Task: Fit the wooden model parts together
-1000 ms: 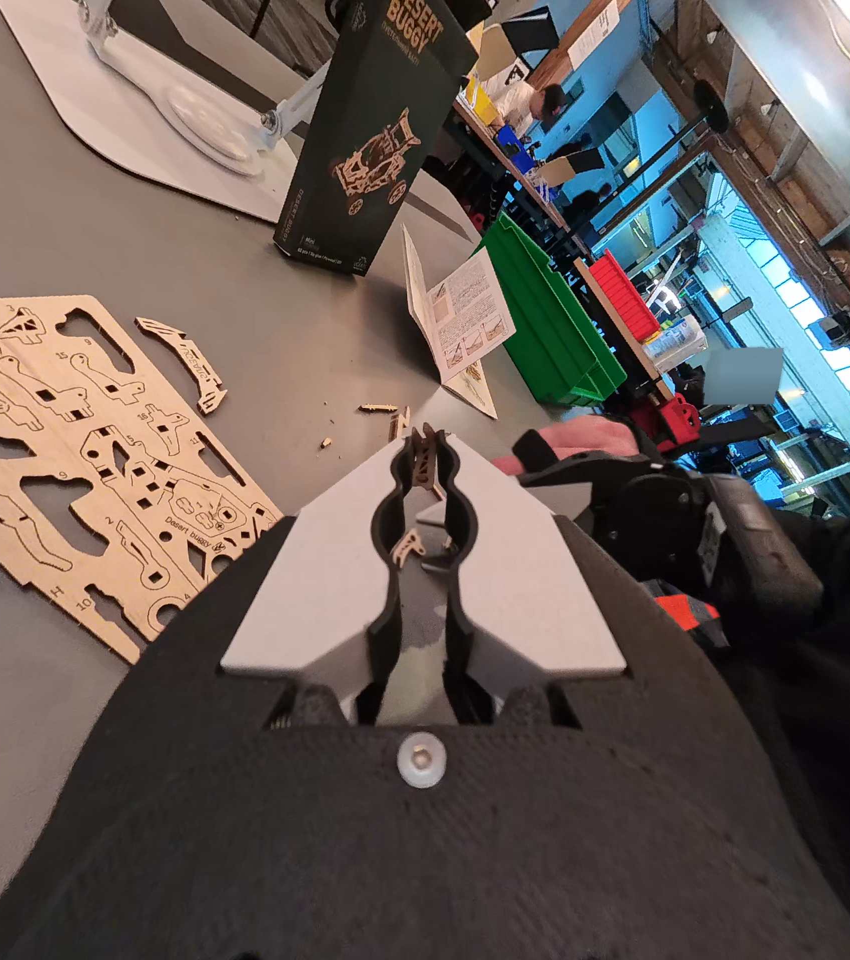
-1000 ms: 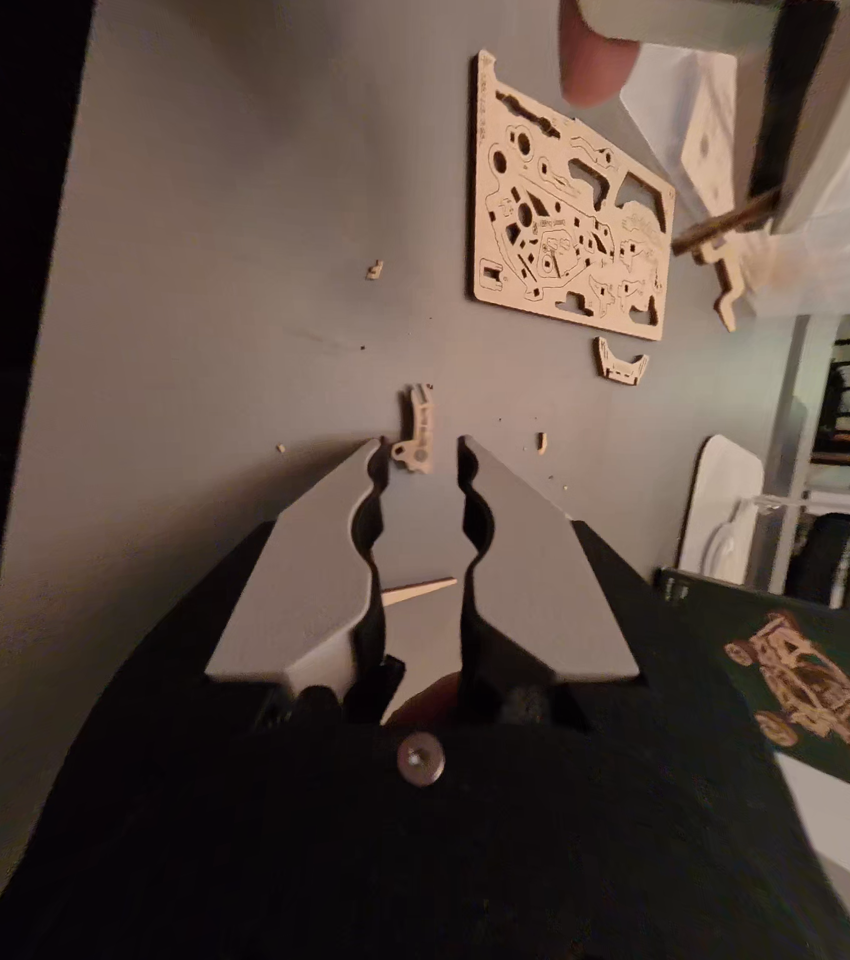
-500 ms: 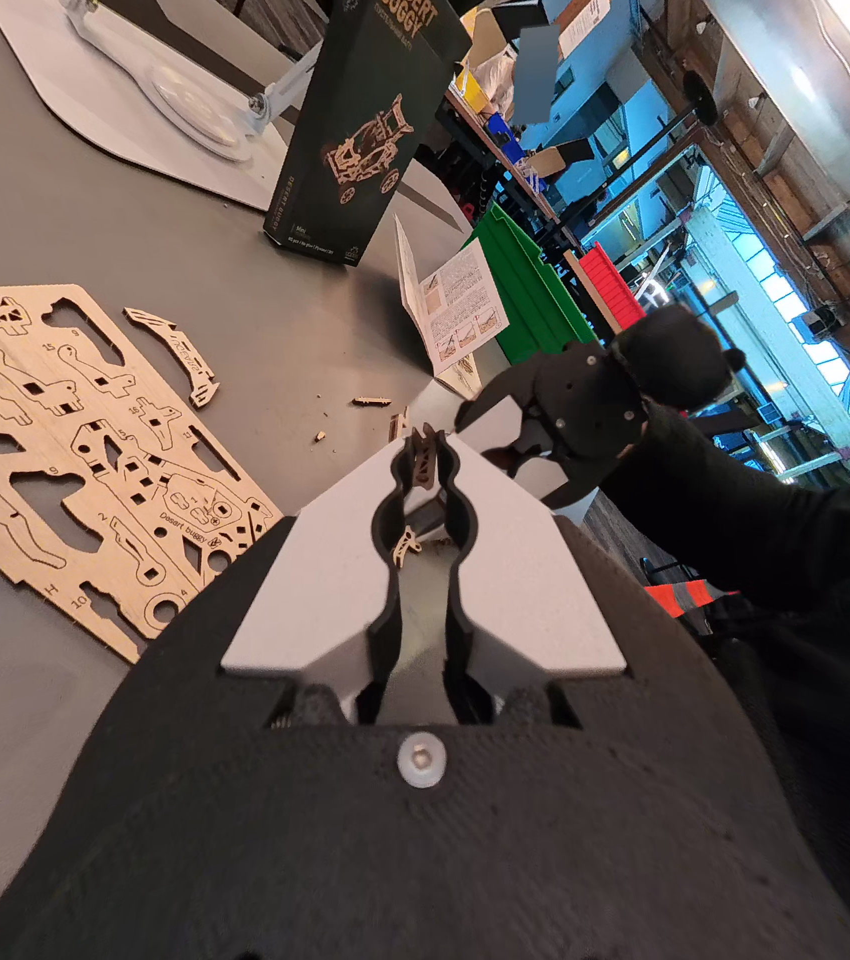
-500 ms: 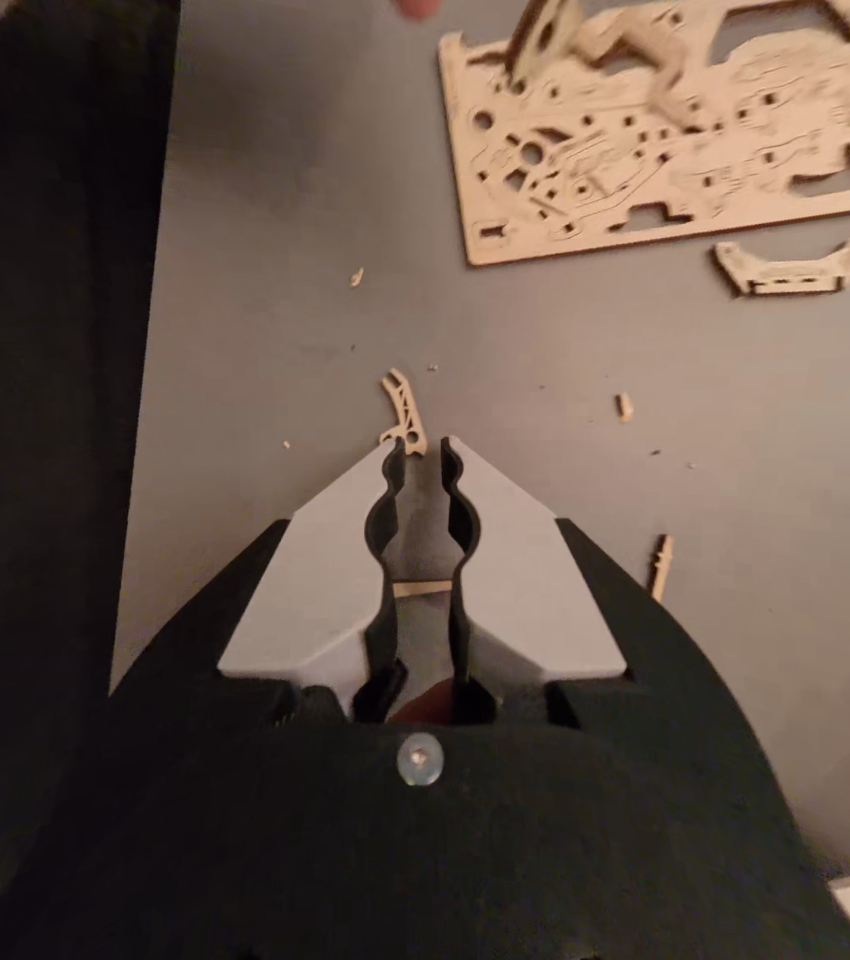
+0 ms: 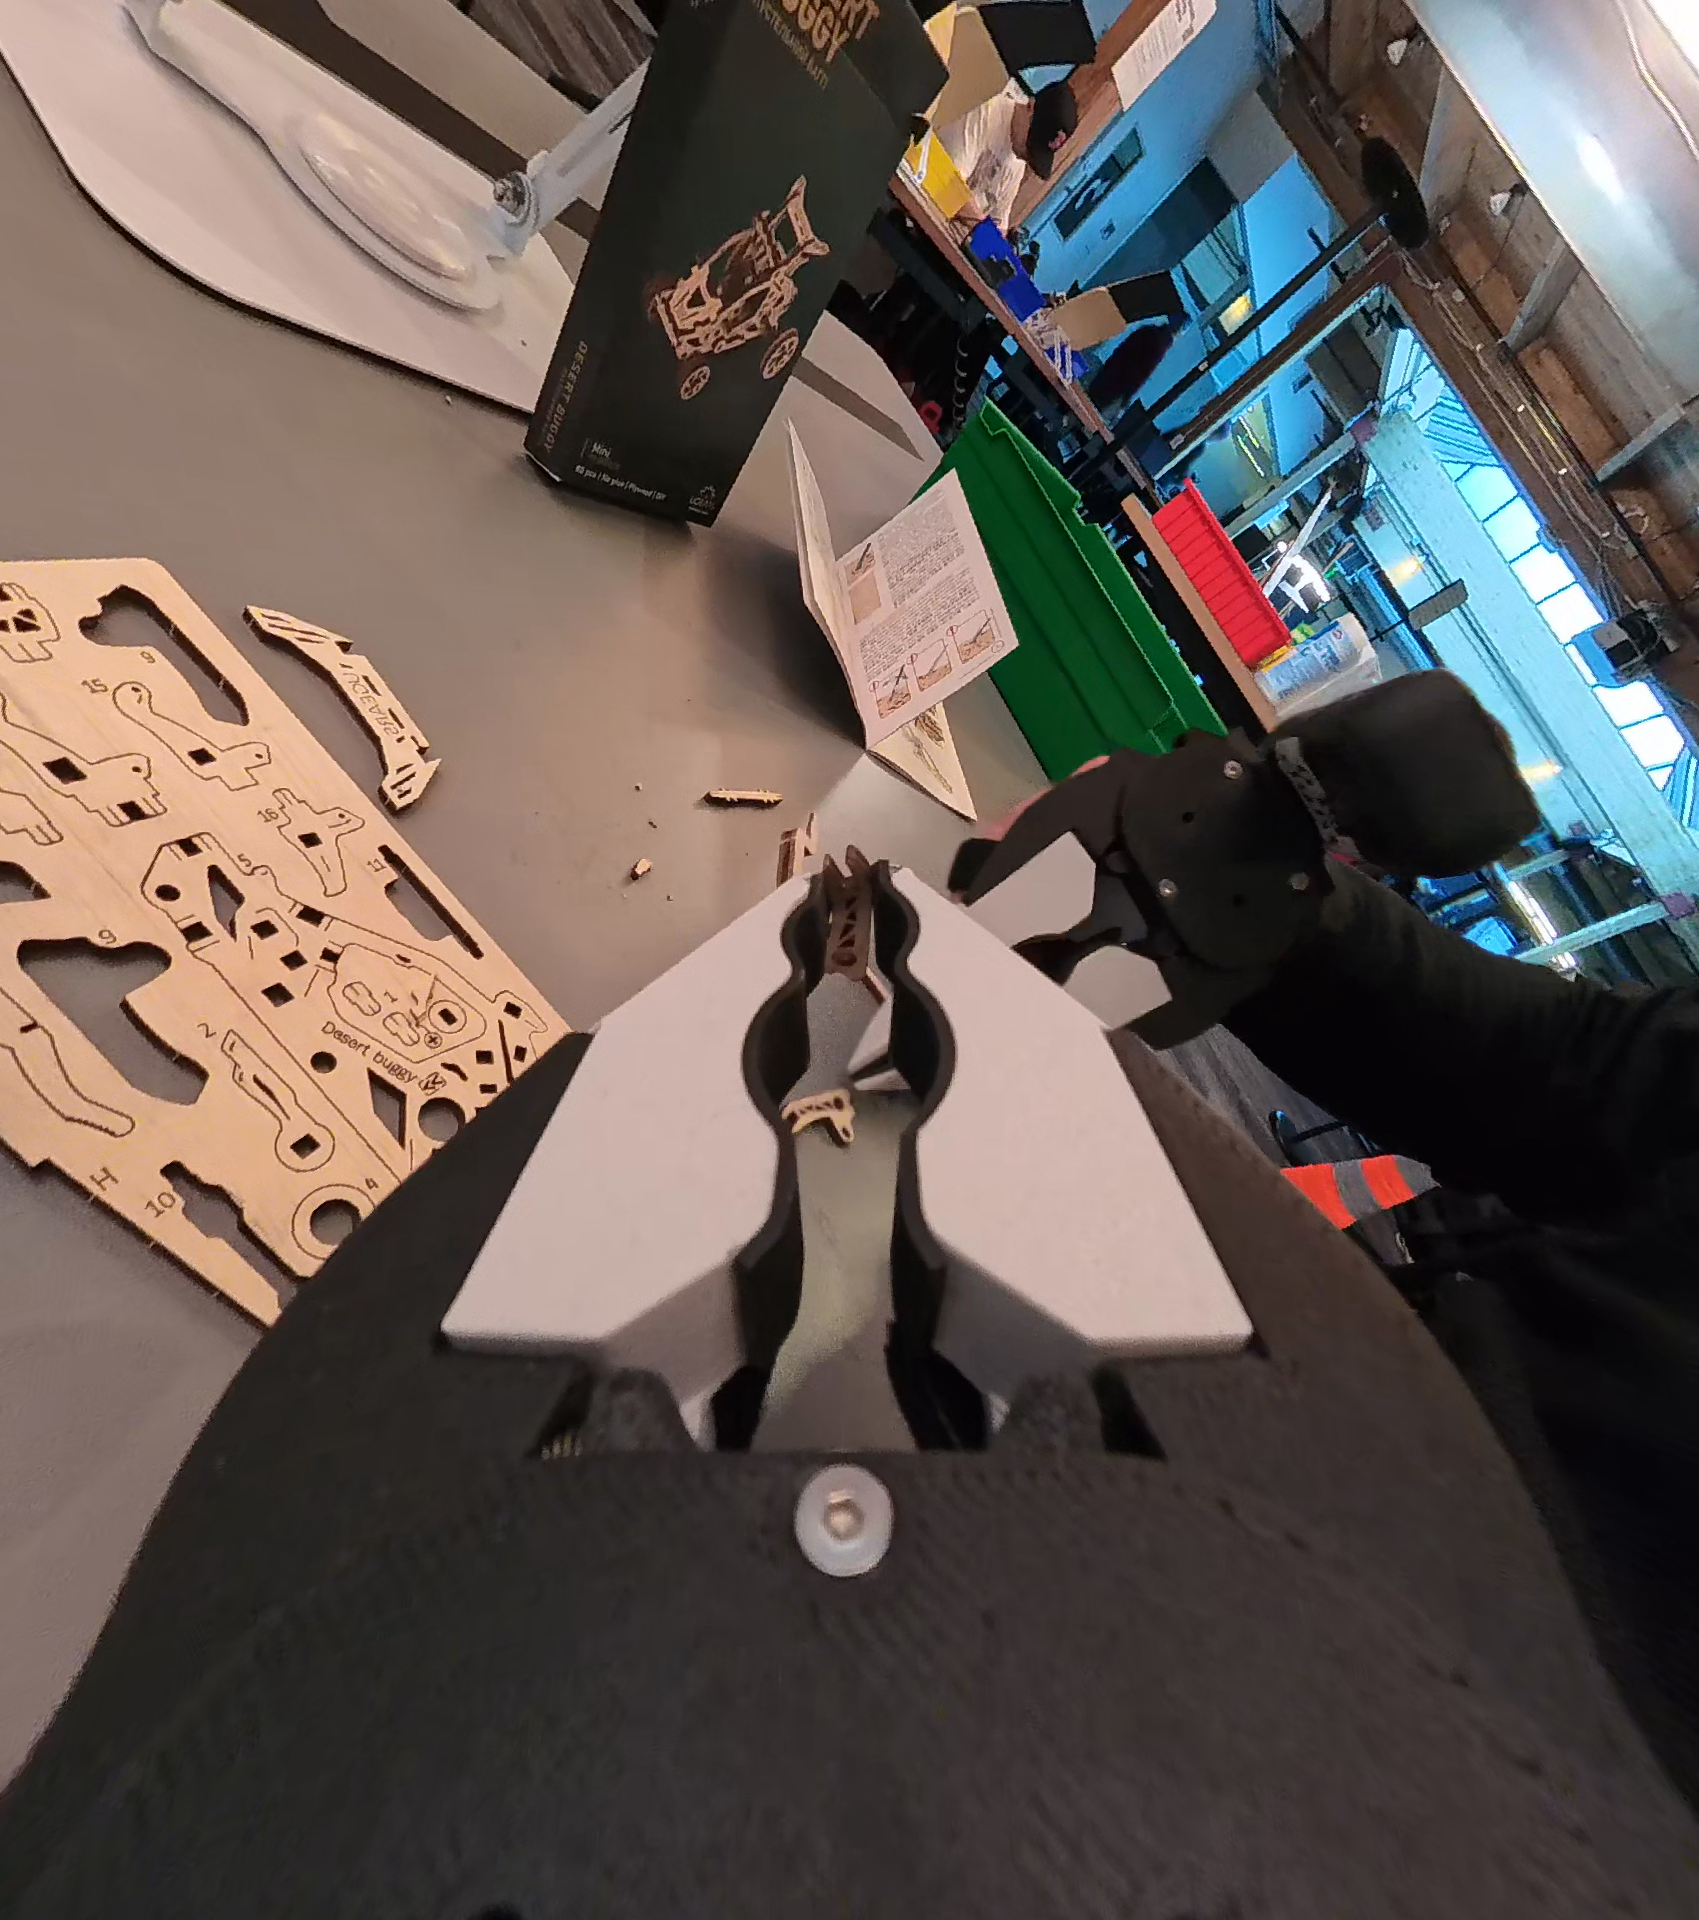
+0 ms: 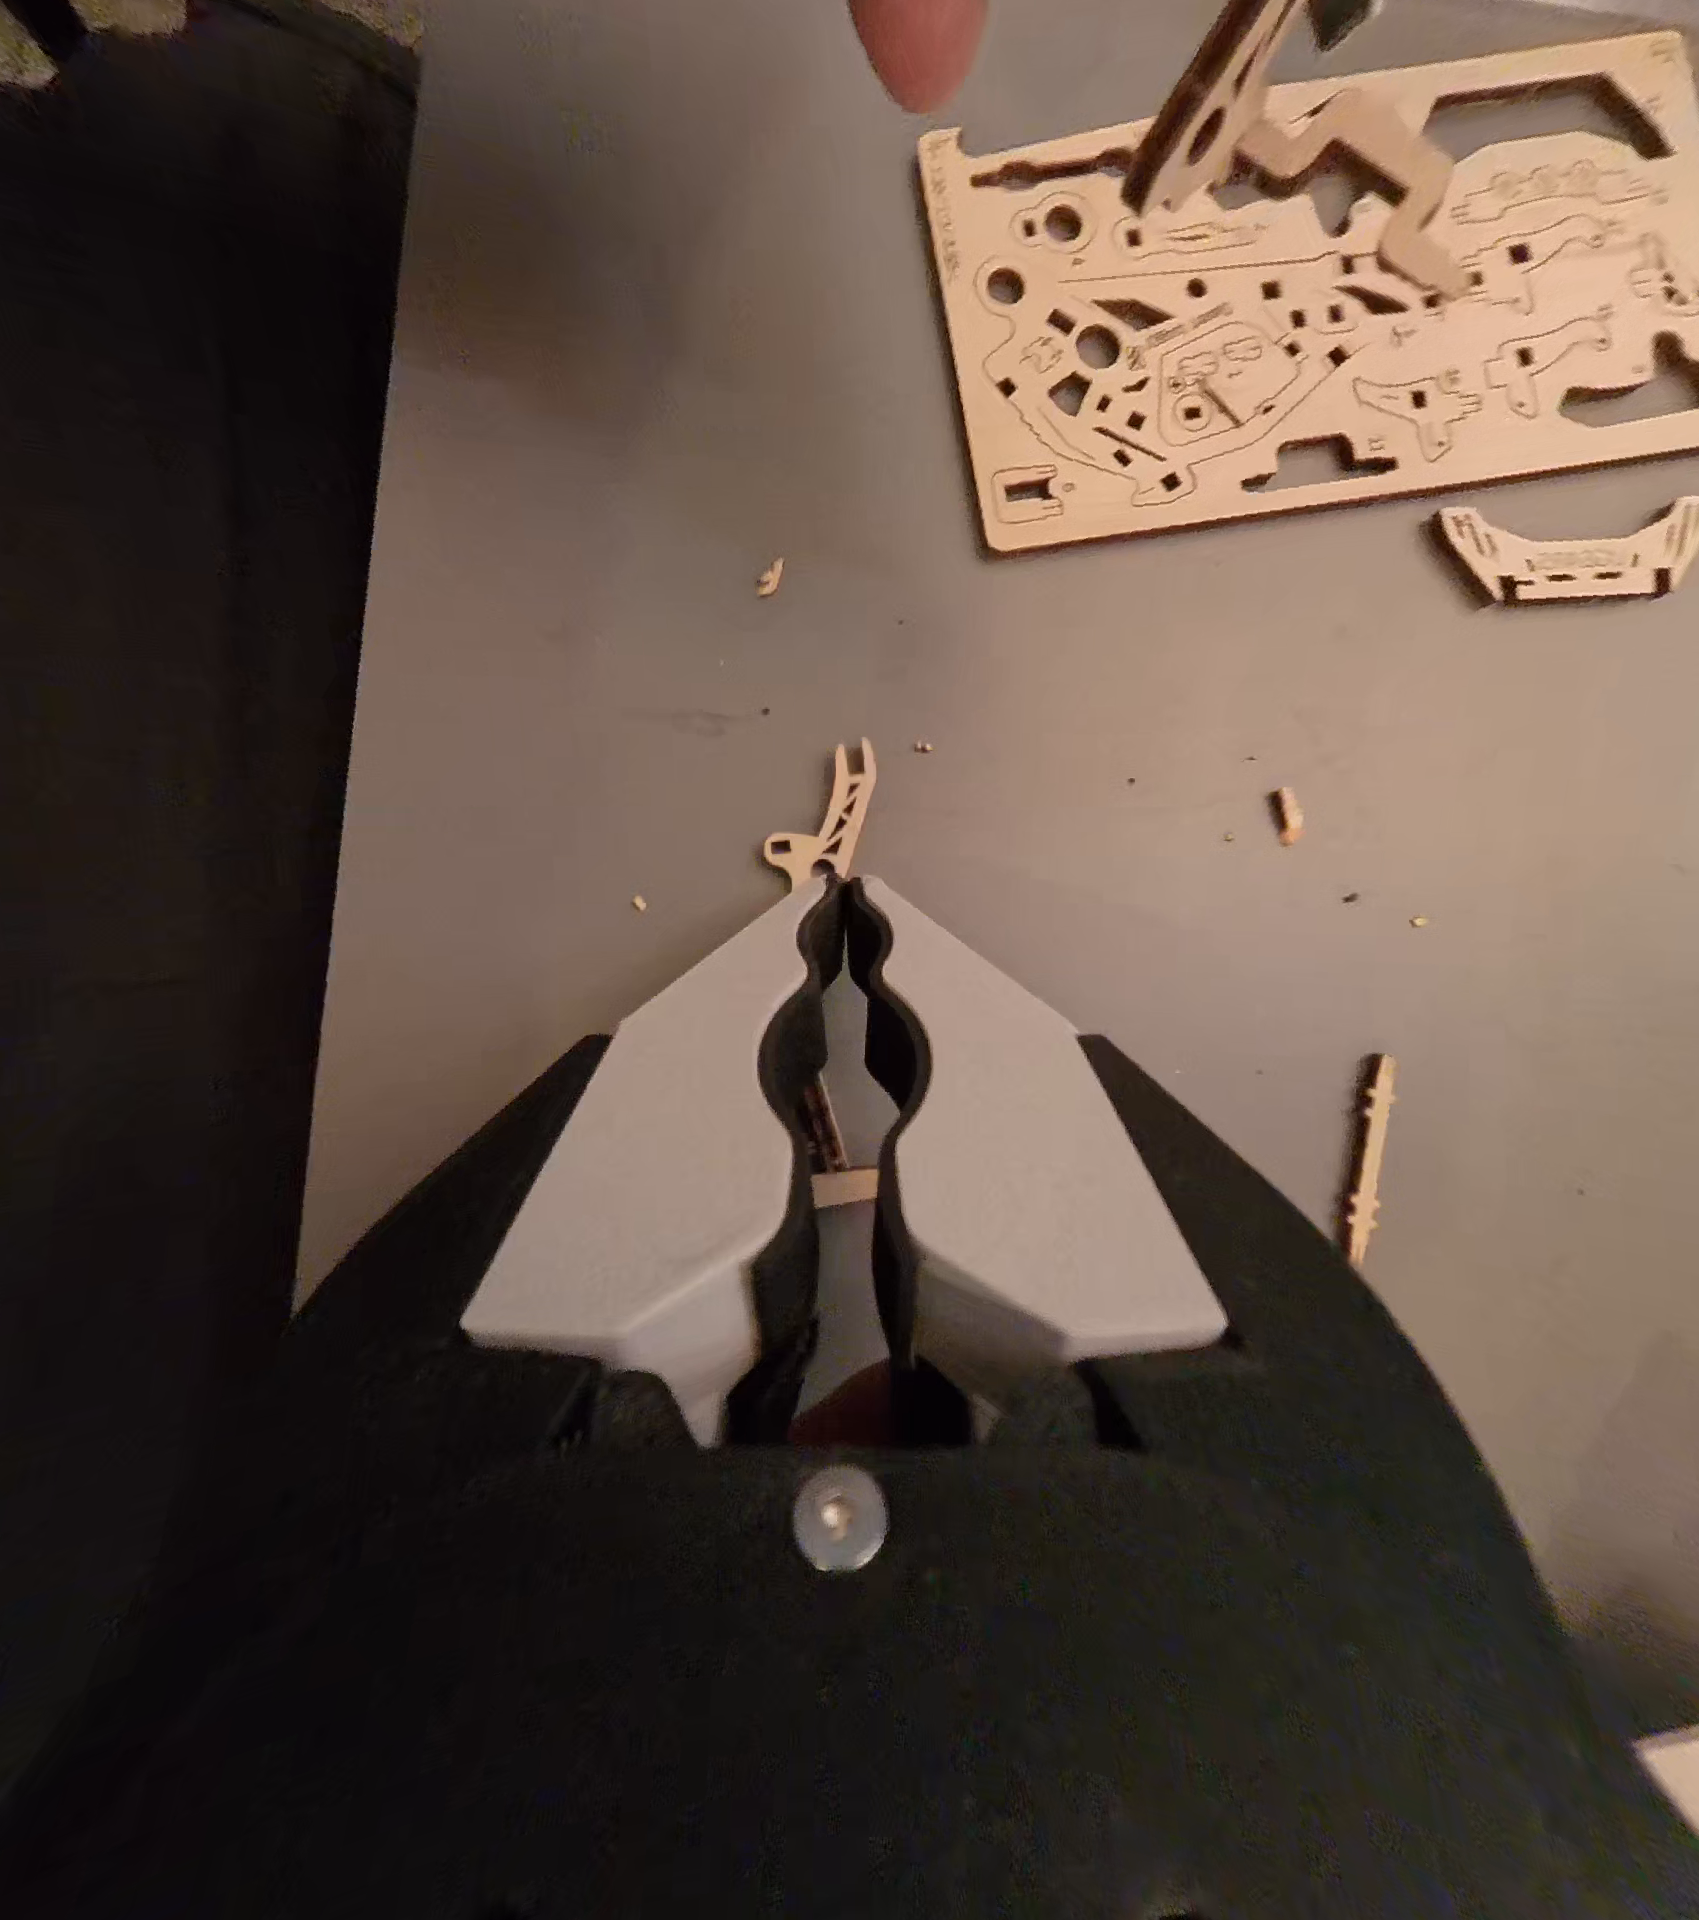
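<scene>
Right claw (image 6: 843, 894) has closed, its tip hiding the lattice part's (image 6: 840, 821) base.

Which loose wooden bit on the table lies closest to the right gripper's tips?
The forked lattice piece, touching the right gripper tips; the curved bracket lies far off.
</scene>
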{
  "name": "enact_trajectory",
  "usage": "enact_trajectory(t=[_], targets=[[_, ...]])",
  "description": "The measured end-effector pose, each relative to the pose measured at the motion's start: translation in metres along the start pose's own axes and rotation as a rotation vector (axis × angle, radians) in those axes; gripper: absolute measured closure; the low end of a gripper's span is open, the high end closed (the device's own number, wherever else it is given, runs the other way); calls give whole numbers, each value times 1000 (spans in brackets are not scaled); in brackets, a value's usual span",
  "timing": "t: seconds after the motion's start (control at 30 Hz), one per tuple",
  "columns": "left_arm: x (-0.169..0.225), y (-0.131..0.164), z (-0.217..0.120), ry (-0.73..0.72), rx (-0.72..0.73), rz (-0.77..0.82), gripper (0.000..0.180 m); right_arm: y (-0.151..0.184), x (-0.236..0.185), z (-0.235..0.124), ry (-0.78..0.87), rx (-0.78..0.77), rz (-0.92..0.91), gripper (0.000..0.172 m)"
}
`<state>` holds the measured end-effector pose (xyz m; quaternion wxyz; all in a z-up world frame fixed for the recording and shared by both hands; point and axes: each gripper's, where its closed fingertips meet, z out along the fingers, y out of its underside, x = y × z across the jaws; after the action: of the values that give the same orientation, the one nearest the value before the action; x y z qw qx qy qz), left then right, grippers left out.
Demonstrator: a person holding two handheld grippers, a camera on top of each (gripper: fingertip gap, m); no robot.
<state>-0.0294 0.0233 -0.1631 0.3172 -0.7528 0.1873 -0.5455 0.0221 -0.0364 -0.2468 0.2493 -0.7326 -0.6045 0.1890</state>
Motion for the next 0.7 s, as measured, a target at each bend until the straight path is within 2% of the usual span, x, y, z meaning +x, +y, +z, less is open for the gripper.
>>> enact_trajectory(t=[0.03,0.1,0.2,0.3,0.4,0.53,0.7], targets=[[0,0,0,0,1,-1,174,-2,-3,-2,-2,13,15,172],[0,0,0,1,-1,-1,174,-3,-10,-4,-13,24,45,168],[0,1,1,3,-4,-3,174,0,-7,-3,20,14,74,148],[0,2,2,6,-11,-2,174,6,-4,4,50,-28,12,154],[1,2,2,8,-13,-2,174,3,-3,8,59,1,1,164],[-1,2,1,2,-11,-4,174,1,-3,10,60,39,12,165],[-4,9,5,-5,-40,-25,174,-15,18,-12,255,93,-96,165]])
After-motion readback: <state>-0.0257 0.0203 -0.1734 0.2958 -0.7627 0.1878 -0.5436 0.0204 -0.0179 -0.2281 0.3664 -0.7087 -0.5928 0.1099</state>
